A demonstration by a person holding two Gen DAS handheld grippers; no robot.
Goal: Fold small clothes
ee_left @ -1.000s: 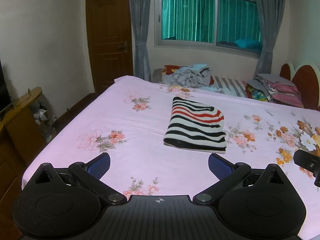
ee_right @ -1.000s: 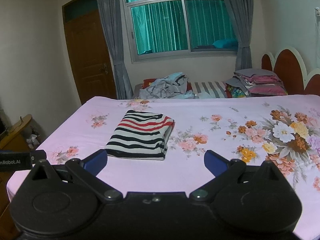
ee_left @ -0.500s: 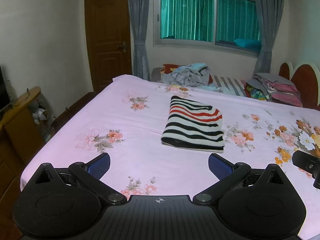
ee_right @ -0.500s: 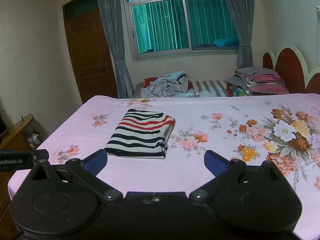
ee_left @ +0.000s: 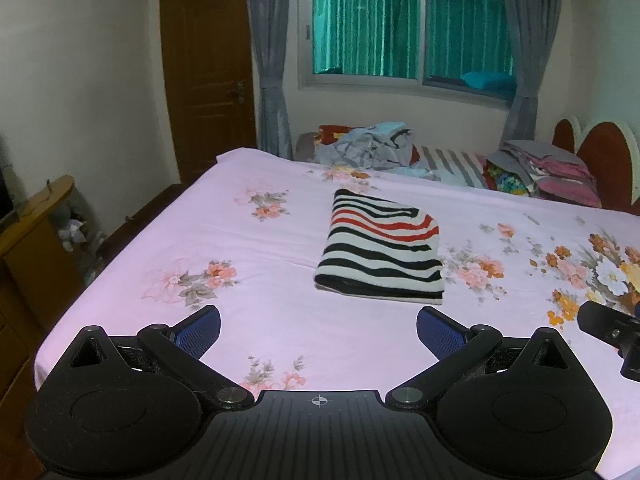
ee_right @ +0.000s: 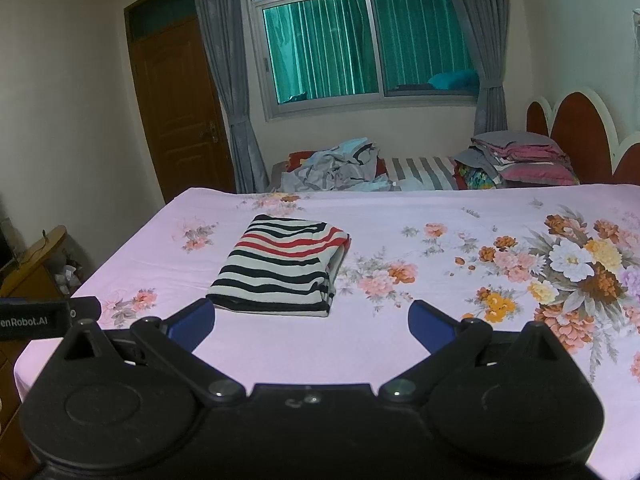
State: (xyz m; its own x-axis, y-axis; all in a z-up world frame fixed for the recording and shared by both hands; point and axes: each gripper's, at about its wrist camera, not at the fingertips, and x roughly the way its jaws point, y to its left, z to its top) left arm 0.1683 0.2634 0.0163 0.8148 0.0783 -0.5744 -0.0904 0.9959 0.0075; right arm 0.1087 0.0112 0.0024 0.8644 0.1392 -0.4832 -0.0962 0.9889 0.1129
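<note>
A folded garment with black, white and red stripes point(ee_left: 382, 250) lies flat on the pink floral bed sheet point(ee_left: 248, 240). It also shows in the right wrist view point(ee_right: 282, 268). My left gripper point(ee_left: 318, 330) is open and empty, held above the near part of the bed, short of the garment. My right gripper point(ee_right: 310, 322) is open and empty, also short of the garment, just right of the left one. Part of the right gripper point(ee_left: 612, 334) shows at the right edge of the left wrist view.
A heap of unfolded grey and blue clothes point(ee_left: 370, 146) lies beyond the far edge of the bed. A stack of folded pink and grey items point(ee_left: 548, 170) sits by the headboard point(ee_left: 604, 152). A wooden cabinet point(ee_left: 28, 236) stands left of the bed.
Both grippers have drawn back slightly from the bed and stay open. The striped garment has not moved.
</note>
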